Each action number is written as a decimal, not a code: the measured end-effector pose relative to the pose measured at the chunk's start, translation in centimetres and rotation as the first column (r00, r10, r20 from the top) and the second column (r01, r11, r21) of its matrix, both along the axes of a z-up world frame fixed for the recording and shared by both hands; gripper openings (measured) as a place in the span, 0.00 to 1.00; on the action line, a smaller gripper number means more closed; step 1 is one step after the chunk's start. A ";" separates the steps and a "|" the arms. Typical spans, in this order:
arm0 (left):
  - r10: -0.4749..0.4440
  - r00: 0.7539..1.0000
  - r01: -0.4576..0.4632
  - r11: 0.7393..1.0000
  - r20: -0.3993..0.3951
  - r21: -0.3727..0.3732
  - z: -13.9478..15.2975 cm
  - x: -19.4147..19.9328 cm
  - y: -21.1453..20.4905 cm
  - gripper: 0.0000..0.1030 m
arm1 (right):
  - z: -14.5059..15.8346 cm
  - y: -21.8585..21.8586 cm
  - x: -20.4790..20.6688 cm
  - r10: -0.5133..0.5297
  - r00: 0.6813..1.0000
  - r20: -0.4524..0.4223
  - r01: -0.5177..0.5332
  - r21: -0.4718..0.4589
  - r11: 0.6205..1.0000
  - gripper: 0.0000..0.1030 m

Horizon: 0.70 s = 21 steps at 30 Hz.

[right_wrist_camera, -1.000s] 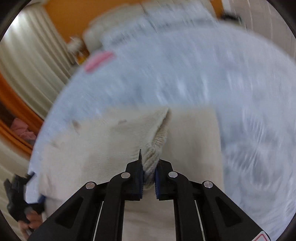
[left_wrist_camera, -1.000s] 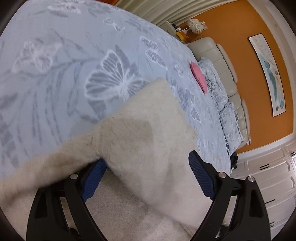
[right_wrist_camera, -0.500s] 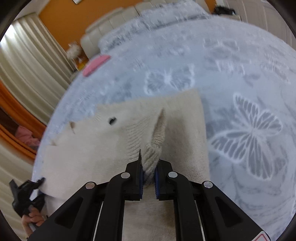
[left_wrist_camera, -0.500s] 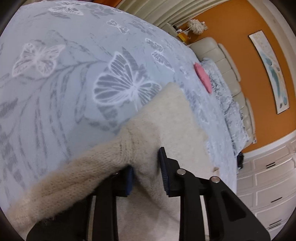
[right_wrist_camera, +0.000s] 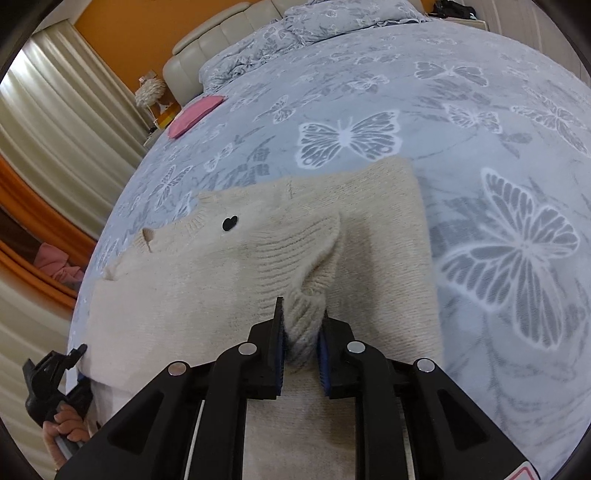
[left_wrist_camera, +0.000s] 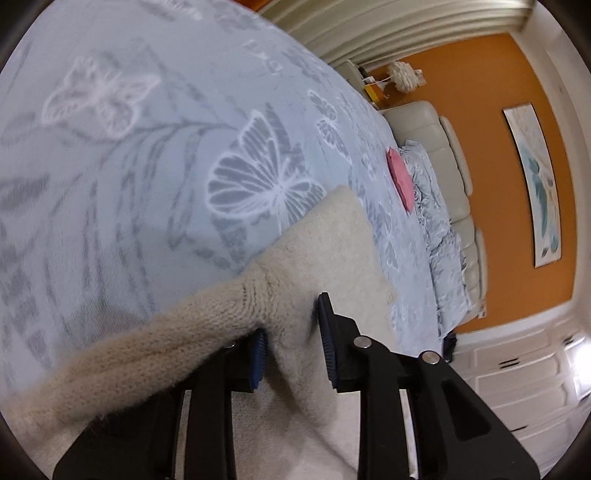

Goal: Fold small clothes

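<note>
A cream knit sweater (right_wrist_camera: 240, 280) lies flat on the bed, with a small black heart mark (right_wrist_camera: 229, 223) near its neck. In the right wrist view its ribbed sleeve cuff (right_wrist_camera: 306, 314) is folded over the body. My right gripper (right_wrist_camera: 301, 334) is opening, and the cuff still fills the gap and touches both pads. In the left wrist view my left gripper (left_wrist_camera: 291, 350) is shut on a raised fold at the sweater (left_wrist_camera: 332, 251) edge, whose ribbed hem drapes over the left finger. The hand (right_wrist_camera: 64, 428) holding that gripper shows at the sweater's left side.
The pale blue bedspread (right_wrist_camera: 480, 110) with white butterflies spreads wide around the sweater. A folded pink cloth (right_wrist_camera: 195, 114) lies far off near the crumpled duvet (right_wrist_camera: 332, 22) and the cream headboard (right_wrist_camera: 221, 33). Curtains hang to the left.
My left gripper went from wide open to shut on the sweater's edge. The right jaws have parted a little around the cuff, and the right view has steadied from a blur.
</note>
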<state>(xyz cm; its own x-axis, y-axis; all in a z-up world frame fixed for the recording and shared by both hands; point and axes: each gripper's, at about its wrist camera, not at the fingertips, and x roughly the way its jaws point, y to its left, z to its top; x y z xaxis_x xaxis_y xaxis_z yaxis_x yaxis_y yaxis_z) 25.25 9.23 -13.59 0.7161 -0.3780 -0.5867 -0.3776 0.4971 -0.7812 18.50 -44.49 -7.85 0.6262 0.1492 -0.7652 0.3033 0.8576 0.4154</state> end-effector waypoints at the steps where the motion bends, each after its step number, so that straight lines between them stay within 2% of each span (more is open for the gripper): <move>1: 0.002 1.000 -0.002 1.000 0.004 -0.007 -0.1 -0.1 0.1 0.24 | 0.0 0.1 0.2 -0.002 1.000 -0.003 0.002 0.000 1.000 0.17; 2: 0.006 1.000 -0.006 1.000 0.010 -0.021 -0.1 -0.2 0.1 0.24 | 0.1 0.3 0.4 -0.002 1.000 -0.008 0.002 0.000 1.000 0.17; 5: 0.003 0.998 0.005 0.992 0.066 -0.125 0.2 -0.3 0.3 0.44 | 0.5 0.9 1.0 0.008 1.000 -0.010 -0.008 -0.007 1.000 0.17; 6: 0.001 0.997 0.010 0.989 0.077 -0.146 0.3 -0.3 0.3 0.45 | 0.6 1.1 1.1 0.011 1.000 -0.006 -0.012 -0.010 1.000 0.17; 7: -0.003 0.996 0.016 0.989 0.090 -0.148 0.5 -0.3 0.3 0.44 | 0.9 1.3 1.3 0.020 1.000 0.002 -0.020 -0.011 1.000 0.15; 8: 0.003 0.995 0.011 0.990 0.101 -0.138 0.8 -0.4 0.3 0.38 | 1.2 1.6 1.5 0.030 0.999 0.013 -0.030 -0.014 0.999 0.12; 9: 0.023 0.992 -0.008 0.993 0.127 -0.119 1.2 -0.8 0.6 0.24 | 1.9 1.9 1.4 0.042 0.998 0.044 -0.041 -0.021 0.999 0.10; 11: 0.049 0.988 -0.036 0.996 0.148 -0.087 1.7 -1.2 1.2 0.10 | 4.2 2.8 1.0 0.073 0.989 0.127 -0.071 -0.026 0.997 0.10; 12: 0.064 0.987 -0.053 0.996 0.145 -0.077 1.7 -1.4 1.6 0.10 | 5.4 3.1 0.7 0.085 0.981 0.172 -0.080 -0.037 0.996 0.09; 14: 0.108 0.989 -0.102 0.993 0.099 -0.056 1.0 -1.6 2.3 0.10 | 5.1 2.9 0.9 0.087 0.983 0.159 -0.077 -0.067 0.995 0.09; 17: 0.114 0.993 -0.113 0.989 0.007 -0.091 -1.0 -1.4 2.2 0.10 | -0.2 1.0 1.8 0.046 0.999 -0.028 -0.048 -0.072 0.996 0.09; 18: 0.107 0.994 -0.108 0.990 -0.012 -0.089 -1.4 -1.4 2.0 0.10 | -1.3 0.7 1.6 0.048 0.998 -0.038 -0.050 -0.062 0.997 0.08; 19: 0.097 0.995 -0.098 0.994 -0.019 -0.053 -1.2 -1.3 1.7 0.10 | -1.2 0.4 1.1 0.048 0.999 -0.006 -0.049 -0.048 0.998 0.08; 21: 0.080 0.997 -0.081 0.997 -0.020 -0.006 -0.6 -1.1 1.3 0.10 | -0.6 0.3 0.7 0.032 0.999 0.002 -0.032 -0.026 0.999 0.09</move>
